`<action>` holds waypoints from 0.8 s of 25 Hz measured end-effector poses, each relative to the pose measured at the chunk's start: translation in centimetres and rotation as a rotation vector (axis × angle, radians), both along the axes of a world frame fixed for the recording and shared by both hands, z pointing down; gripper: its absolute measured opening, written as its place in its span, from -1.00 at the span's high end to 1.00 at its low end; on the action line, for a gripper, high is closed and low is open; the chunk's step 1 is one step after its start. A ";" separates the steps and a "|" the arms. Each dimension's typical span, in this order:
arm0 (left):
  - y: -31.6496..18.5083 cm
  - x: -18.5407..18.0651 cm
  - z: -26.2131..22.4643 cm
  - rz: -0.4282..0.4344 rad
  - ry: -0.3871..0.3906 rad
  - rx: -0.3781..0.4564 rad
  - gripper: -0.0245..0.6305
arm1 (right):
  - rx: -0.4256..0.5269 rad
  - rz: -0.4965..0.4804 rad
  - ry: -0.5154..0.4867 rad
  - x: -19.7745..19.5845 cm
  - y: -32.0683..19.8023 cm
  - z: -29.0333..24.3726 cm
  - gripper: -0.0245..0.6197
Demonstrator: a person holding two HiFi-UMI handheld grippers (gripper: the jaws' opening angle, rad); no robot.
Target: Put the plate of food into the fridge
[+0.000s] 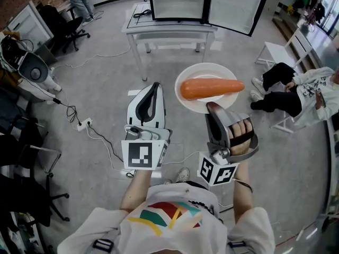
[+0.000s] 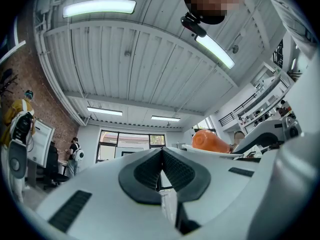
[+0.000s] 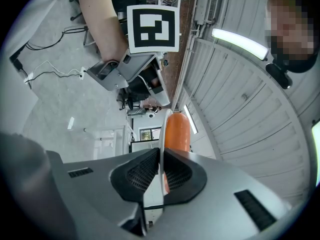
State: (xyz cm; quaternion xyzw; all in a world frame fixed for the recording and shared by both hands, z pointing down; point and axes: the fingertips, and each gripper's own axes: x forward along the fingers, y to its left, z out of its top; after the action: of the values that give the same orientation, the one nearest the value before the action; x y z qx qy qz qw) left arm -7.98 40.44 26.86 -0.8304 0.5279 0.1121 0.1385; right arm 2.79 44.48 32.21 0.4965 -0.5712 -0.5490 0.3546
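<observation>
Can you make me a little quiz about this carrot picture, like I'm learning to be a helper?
1. Which side's gripper pinches the plate? A) left B) right C) both
2. True or false: the fridge is closed.
3. Fill in: on the plate lies an orange ____.
Key: 1. B, the right gripper is clamped on its rim. 2. False, the door stands open. 3. carrot.

Grey concrete floor [image 1: 95, 73] with trailing cables [image 1: 74, 112]; a white worktop [image 1: 169, 29] stands far, office chairs [image 1: 71, 28] far left, strip lights [image 2: 100, 6] overhead.
</observation>
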 end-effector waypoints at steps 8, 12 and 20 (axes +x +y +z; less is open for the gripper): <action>-2.5 1.0 -0.1 0.002 0.014 0.008 0.91 | 0.007 0.007 0.001 1.4 -2.5 -0.2 0.85; -2.7 1.5 0.4 -0.006 0.012 0.002 0.91 | -0.005 -0.009 0.007 1.9 -2.8 0.6 0.85; -4.0 0.4 1.4 -0.044 0.017 -0.038 0.91 | -0.038 -0.009 0.002 2.5 -4.3 1.2 0.85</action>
State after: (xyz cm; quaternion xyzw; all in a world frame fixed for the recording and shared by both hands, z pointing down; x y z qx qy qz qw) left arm -7.59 36.47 28.24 -0.8200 0.5493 0.1060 0.1206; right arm 5.31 40.14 33.38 0.4866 -0.5833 -0.5403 0.3620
